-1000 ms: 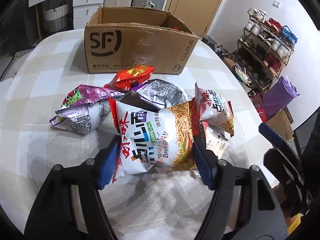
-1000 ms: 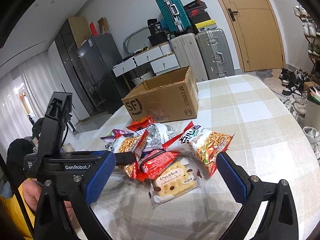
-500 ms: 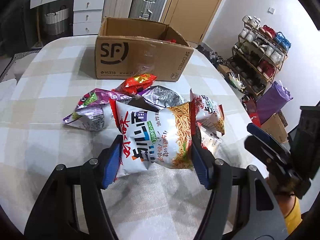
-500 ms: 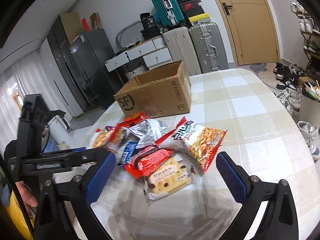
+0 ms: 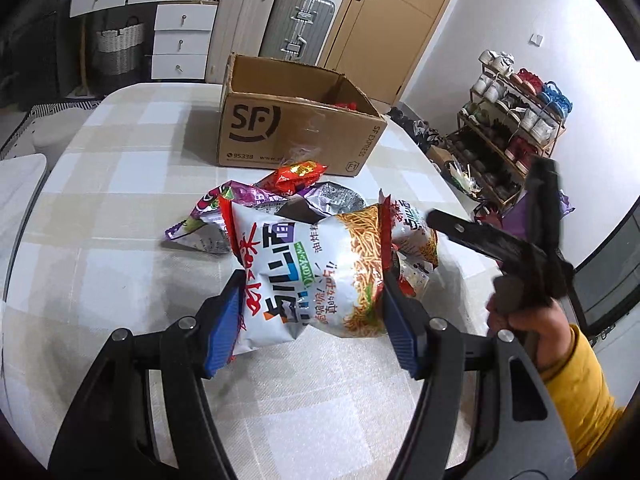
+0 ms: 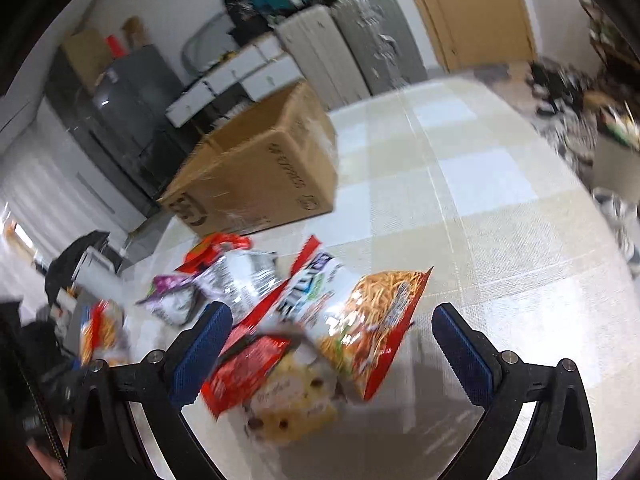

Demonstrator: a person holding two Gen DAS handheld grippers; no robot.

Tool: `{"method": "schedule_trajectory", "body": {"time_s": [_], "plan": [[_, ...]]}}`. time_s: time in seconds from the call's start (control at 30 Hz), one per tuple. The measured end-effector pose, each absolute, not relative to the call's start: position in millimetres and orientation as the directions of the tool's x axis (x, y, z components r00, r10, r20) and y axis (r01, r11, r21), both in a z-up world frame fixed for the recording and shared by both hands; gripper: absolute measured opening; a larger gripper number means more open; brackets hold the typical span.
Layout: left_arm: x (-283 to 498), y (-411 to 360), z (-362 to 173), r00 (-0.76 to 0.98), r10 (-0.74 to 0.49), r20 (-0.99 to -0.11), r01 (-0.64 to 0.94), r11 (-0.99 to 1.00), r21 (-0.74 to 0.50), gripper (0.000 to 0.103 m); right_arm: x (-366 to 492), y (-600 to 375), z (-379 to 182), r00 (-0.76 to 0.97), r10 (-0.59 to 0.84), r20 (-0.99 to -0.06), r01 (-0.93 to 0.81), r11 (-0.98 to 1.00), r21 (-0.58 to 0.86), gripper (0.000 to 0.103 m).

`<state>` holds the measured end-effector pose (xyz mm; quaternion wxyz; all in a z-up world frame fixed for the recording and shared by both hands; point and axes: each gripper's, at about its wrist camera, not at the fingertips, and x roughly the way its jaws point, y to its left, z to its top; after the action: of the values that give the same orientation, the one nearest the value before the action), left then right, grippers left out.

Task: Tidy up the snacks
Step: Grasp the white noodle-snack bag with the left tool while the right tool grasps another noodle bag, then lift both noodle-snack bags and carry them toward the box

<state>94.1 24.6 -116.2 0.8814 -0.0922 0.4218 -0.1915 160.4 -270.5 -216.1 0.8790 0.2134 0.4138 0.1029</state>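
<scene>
Crinkly foil is what the left gripper (image 5: 310, 320) has between its blue pads: it is clamped on a white noodle snack bag (image 5: 308, 268), held by its two side edges and, as far as the left wrist view shows, lifted off the checked tablecloth (image 5: 120, 208). The right gripper (image 6: 332, 344) stands wide apart with nothing in it, poised low over a second noodle bag (image 6: 360, 320), a red packet (image 6: 248, 368) and a biscuit pack (image 6: 292, 404); that view is blurred, so finer contact cannot be told.

The main risk is the grip itself. A puffed, slippery bag pinched only at its edges could slide out or swing on the way to the cardboard box (image 5: 296, 136), likely the place for the snacks. It could also catch on the near wall if carried too low. The remaining pile, with a purple bag (image 5: 204, 220) and a small red-orange packet (image 5: 300, 174), lies between the held bag and the box, so a low path may drag it along.

Room is good otherwise: the box is open at the top, bare cloth lies to the left, while the right gripper sits near on the right and the table edge curves away beyond it.
</scene>
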Motion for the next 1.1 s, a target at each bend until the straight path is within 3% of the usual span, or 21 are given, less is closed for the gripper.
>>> {"method": "schedule_trajectory", "body": {"time_s": [0.33, 0.47, 0.6, 0.9, 1.1], "plan": [[92, 39, -123, 0.560, -0.423, -0.712, 0.243, 0.906, -0.347, 0.062, 192, -249, -227, 0.571, 0.328, -0.752, 0.027, 0.909, 0.417, 0.102], [92, 44, -126, 0.560, -0.427, -0.710, 0.235, 0.903, -0.359, 0.062, 197, -241, -232, 0.551, 0.309, -0.775, 0.023, 0.923, 0.384, 0.095], [93, 47, -130, 0.554, -0.432, -0.712, 0.228, 0.901, -0.369, 0.062, 197, -242, -231, 0.561, 0.295, -0.774, 0.025, 0.928, 0.372, 0.078], [92, 45, -129, 0.553, -0.434, -0.711, 0.227, 0.900, -0.373, 0.062, 187, -255, -233, 0.590, 0.344, -0.731, 0.027, 0.896, 0.443, 0.064], [88, 44, -124, 0.563, -0.427, -0.708, 0.227, 0.903, -0.364, 0.062, 173, -268, -227, 0.620, 0.378, -0.687, 0.027, 0.865, 0.500, 0.063]]}}
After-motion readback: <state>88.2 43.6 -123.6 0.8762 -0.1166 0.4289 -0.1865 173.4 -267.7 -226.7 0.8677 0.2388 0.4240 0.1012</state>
